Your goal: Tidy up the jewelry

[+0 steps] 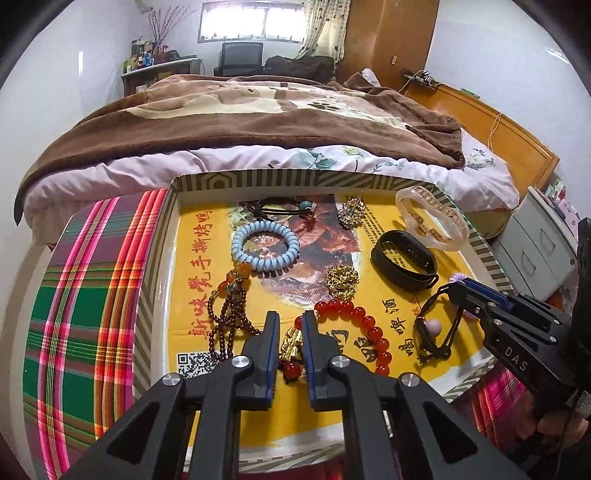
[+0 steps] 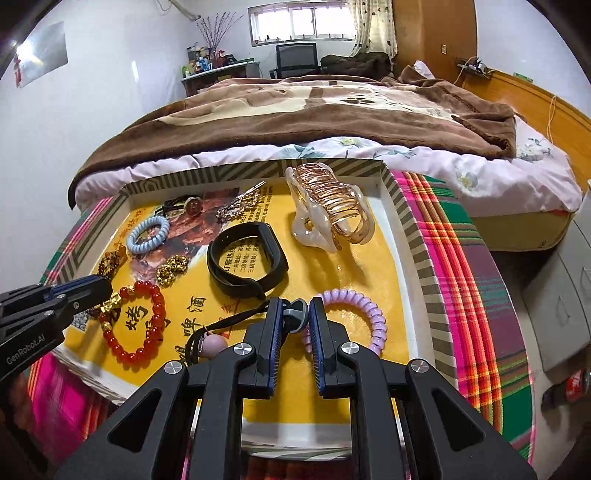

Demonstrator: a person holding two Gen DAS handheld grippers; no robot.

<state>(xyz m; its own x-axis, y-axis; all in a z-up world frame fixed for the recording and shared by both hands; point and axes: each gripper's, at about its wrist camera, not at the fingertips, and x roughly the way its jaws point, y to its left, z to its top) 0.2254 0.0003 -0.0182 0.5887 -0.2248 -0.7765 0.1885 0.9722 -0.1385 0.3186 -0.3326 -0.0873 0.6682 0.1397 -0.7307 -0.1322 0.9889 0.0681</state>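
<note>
Two coil hair ties (image 2: 147,235) – one red bead bracelet (image 1: 364,325), one black band (image 2: 246,258)

I am in a bedroom of a home. Ahead of me lies a bed (image 1: 258,155) with a brown blanket (image 1: 236,118) over a pale flowered sheet (image 2: 480,173), and a wooden headboard (image 1: 491,125) at its right. Behind it stands a wooden wardrobe (image 1: 391,37) beside a curtain (image 2: 373,29) and a barred window (image 2: 299,20). A black chair (image 2: 295,55) sits under the window, and a shelf (image 1: 155,62) at the left is crowded with bottles (image 2: 199,62) and a vase of twigs (image 1: 162,26). A grey drawer unit (image 1: 535,247) stands at the right. The table (image 1: 74,295) wears a plaid cloth.
</note>
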